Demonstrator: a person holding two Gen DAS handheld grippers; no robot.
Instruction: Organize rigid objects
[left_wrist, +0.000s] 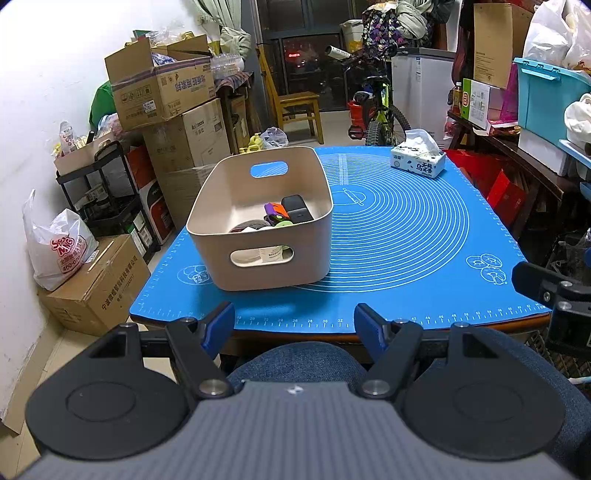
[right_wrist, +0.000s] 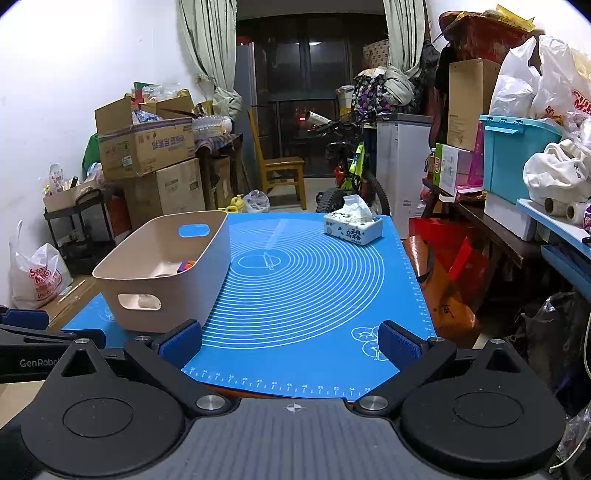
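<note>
While both claws are hovering at the near edge of the worktop (left_wrist: 369, 325), the left claw (left_wrist: 294, 325) and right claw (right_wrist: 290, 341) are gaping wide, gripping nothing. "GenRobo" is showing on the left tool's side in the right view. A beige bin (left_wrist: 258, 221) is sitting on the blue mat (right_wrist: 306, 280), its long axis running away from the cameras, with a black case (left_wrist: 295, 209) and small colourful items lying inside. A tissue box (left_wrist: 417, 160) is resting at the far right corner.
</note>
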